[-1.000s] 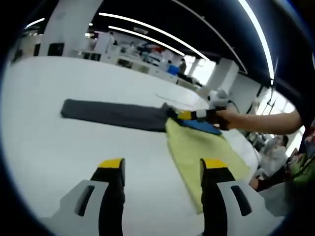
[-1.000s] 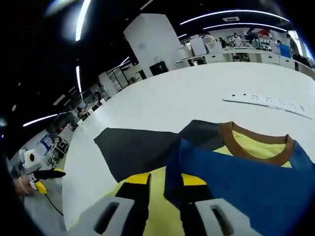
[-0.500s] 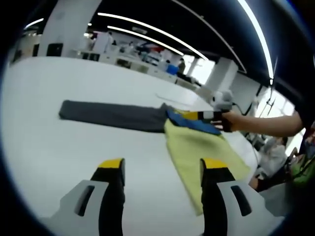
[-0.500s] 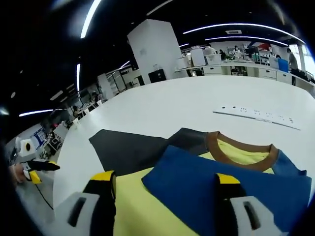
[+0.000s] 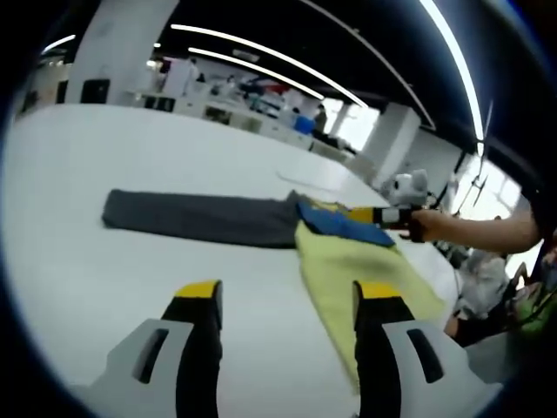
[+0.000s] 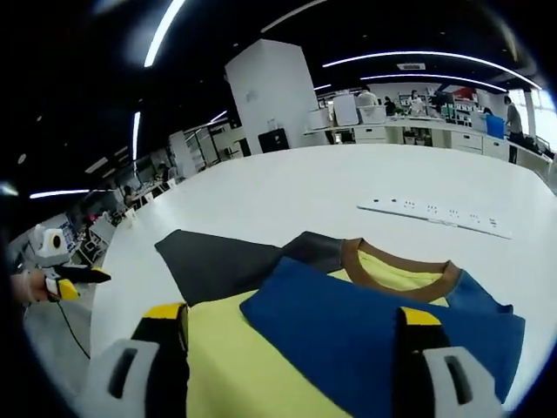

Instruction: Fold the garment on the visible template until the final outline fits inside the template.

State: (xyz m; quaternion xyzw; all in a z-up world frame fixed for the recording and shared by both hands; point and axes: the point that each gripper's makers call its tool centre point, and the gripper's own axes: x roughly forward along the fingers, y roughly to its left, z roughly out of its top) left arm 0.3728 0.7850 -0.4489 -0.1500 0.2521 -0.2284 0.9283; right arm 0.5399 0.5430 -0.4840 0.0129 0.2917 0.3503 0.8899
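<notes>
Left gripper view: the left gripper (image 5: 285, 300) is hanging over the white table (image 5: 78, 252) with its yellow-tipped jaws spread wide and nothing between them, so it's released. Past the tips the T-shirt (image 5: 344, 261) is lying flat on the table: yellow body running toward the right edge, a blue sleeve (image 5: 339, 225) folded over the top of it, and a long dark grey sleeve (image 5: 196, 217) stretching out to the left. The right gripper (image 5: 370, 215) is coming in from the right, held by a person's hand (image 5: 426, 225), and it's sitting right at the blue sleeve's far end; can't tell from here if it's touching the cloth. A thin pale strip (image 5: 300, 180) is lying on the table behind the shirt.

Right gripper view: the right gripper (image 6: 291, 315) is hovering just above the shirt with its jaws wide apart, gripping nothing. The blue sleeve (image 6: 383, 326) is lying between and below the jaws, over the yellow body (image 6: 252, 366). The brown-trimmed collar (image 6: 396, 266) is showing just beyond it, and the grey sleeve (image 6: 213, 261) is spreading off to the left. A white strip (image 6: 431, 213) with small dark marks is lying further out on the table (image 6: 287, 187); the marks are too small to read. The left gripper (image 6: 74, 277) is showing at the far left edge. No readable brand or writing anywhere.
</notes>
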